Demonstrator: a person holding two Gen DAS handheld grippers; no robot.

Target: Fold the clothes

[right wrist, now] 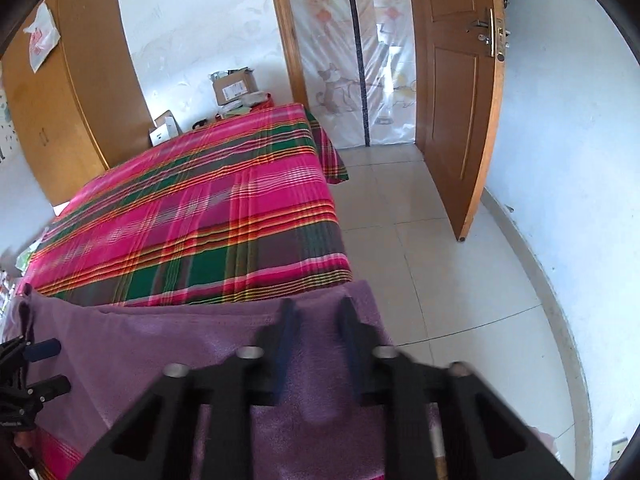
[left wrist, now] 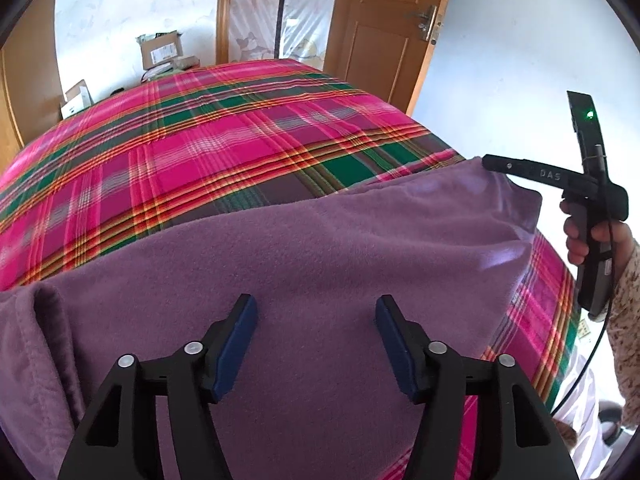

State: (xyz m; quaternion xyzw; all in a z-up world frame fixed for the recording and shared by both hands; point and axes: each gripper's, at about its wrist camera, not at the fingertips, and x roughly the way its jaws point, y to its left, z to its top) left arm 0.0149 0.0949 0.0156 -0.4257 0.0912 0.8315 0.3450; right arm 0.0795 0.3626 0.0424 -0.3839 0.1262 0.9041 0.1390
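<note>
While L claw [left wrist: 316, 304] gaped above fleece [left wrist: 320, 240], R claw's [right wrist: 317, 304] hold on corner [left wrist: 470, 174] looked unclear: slip risked skewed fold.

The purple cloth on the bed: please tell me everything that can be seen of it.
The purple cloth looks like soft, matte fleece of one colour, with a stitched hem at its left edge. It lies spread over the near end of the plaid bed, with some folds and one corner raised. The right tongs touch that raised corner; whether they pinch it cannot be told. The left tongs hang open over its middle.

Home bedroom, plaid bed [right wrist: 224, 216], wardrobe [right wrist: 60, 100], door [right wrist: 452, 92]
</note>
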